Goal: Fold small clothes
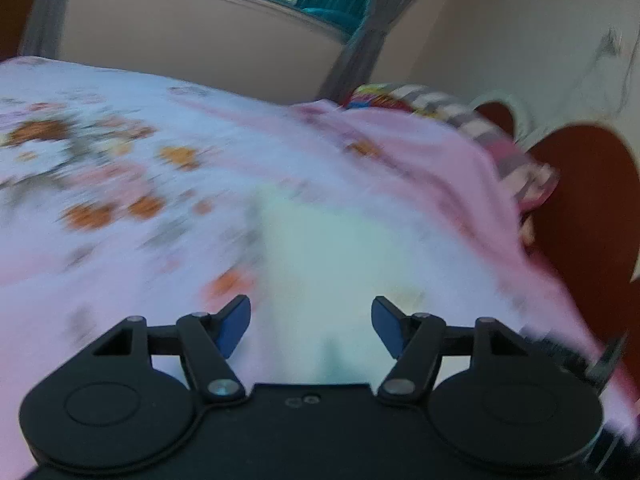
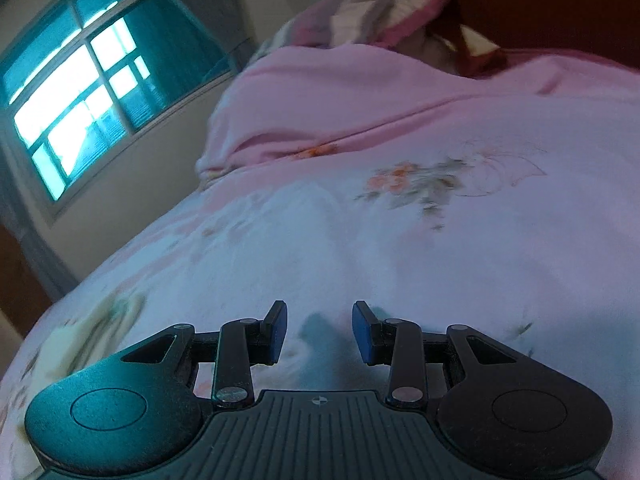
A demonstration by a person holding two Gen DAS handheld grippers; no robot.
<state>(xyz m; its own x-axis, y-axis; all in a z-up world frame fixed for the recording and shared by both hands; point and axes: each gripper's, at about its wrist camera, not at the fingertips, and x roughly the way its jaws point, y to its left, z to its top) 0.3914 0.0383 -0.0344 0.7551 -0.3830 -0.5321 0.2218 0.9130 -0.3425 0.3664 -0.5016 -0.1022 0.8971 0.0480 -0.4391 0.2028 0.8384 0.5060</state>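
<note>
A pale, whitish small garment (image 1: 320,248) lies on the pink floral bedsheet (image 1: 120,184), blurred by motion, straight ahead of my left gripper (image 1: 311,320). The left gripper is open and empty, its blue pads just above the cloth's near end. My right gripper (image 2: 319,328) is open and empty, low over the floral bedsheet (image 2: 400,240). A pale blurred patch (image 2: 92,328) at the left edge of the right wrist view may be the garment; I cannot tell.
A pink blanket (image 2: 360,92) is bunched at the bed's far side, with a striped colourful bundle of cloth (image 1: 460,120) (image 2: 392,4) beyond it. A red-brown headboard (image 1: 592,208) rises at the right. A window (image 2: 80,92) and grey curtain (image 1: 360,44) lie behind.
</note>
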